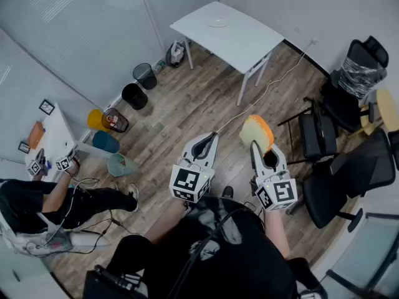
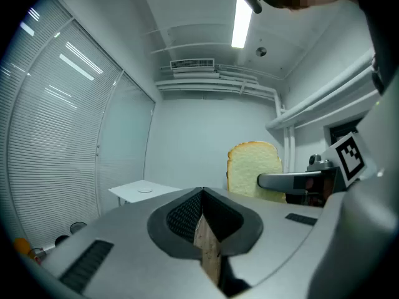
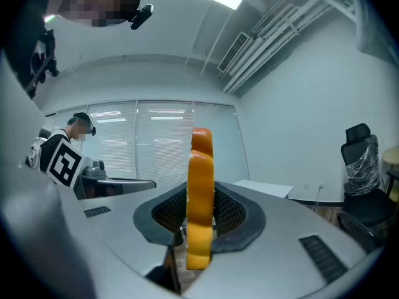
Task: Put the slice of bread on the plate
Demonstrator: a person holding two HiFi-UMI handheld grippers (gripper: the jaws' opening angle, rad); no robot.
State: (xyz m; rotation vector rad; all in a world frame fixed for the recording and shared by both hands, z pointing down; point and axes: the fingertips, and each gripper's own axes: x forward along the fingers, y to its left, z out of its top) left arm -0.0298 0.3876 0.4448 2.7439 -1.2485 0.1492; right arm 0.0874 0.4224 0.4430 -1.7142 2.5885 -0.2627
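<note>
A slice of bread (image 1: 257, 132) with an orange-brown crust stands upright between the jaws of my right gripper (image 1: 255, 144), which is shut on it, held in the air above the wooden floor. In the right gripper view the bread (image 3: 200, 198) shows edge-on between the pads. My left gripper (image 1: 214, 137) hovers just left of it, shut with nothing in it; its view shows the bread (image 2: 254, 169) to the right. A small white plate (image 1: 218, 22) lies on the white table (image 1: 240, 42) far ahead across the room, well away from both grippers.
Several coloured bins (image 1: 118, 120) stand along the glass wall at the left. Black office chairs (image 1: 340, 161) crowd the right side. A white cable (image 1: 274, 83) runs over the floor. Another person (image 1: 56, 198) sits at the lower left by a small table (image 1: 53, 139).
</note>
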